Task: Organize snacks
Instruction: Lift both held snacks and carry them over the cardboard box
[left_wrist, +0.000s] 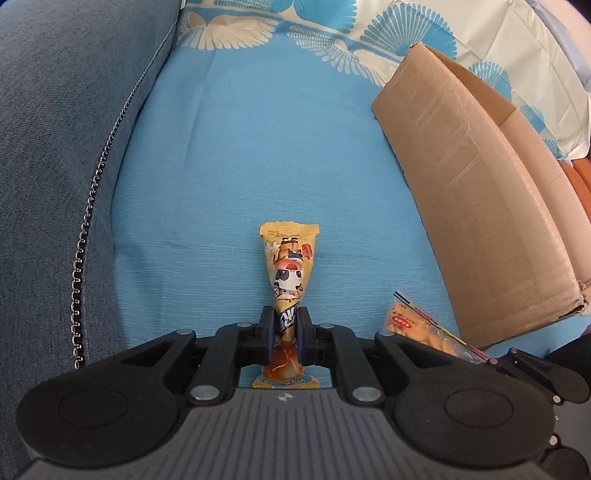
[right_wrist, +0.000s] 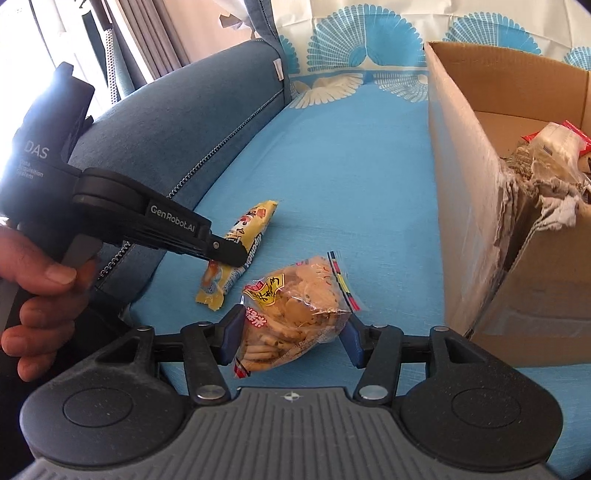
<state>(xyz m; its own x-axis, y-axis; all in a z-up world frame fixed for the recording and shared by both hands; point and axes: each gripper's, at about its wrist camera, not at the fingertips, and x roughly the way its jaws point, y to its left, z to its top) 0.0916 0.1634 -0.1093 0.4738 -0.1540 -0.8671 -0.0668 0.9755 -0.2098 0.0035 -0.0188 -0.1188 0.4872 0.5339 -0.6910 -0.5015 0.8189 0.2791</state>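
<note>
My left gripper (left_wrist: 285, 325) is shut on a long yellow snack packet with a panda picture (left_wrist: 290, 266), which lies on the blue sofa cover. In the right wrist view the same left gripper (right_wrist: 225, 254) pinches the yellow packet (right_wrist: 251, 225) near its middle. My right gripper (right_wrist: 290, 332) has its blue pads on both sides of a clear bag of biscuits (right_wrist: 295, 299); the bag looks squeezed between them. The biscuit bag also shows in the left wrist view (left_wrist: 417, 328), at the right. The cardboard box (right_wrist: 472, 177) stands just right of both snacks.
The open box holds several snack packets (right_wrist: 554, 147) and has a torn corner (right_wrist: 528, 206). A dark blue sofa arm (left_wrist: 55, 147) with a chain trim borders the left. A patterned cushion cover (left_wrist: 332, 40) lies at the back.
</note>
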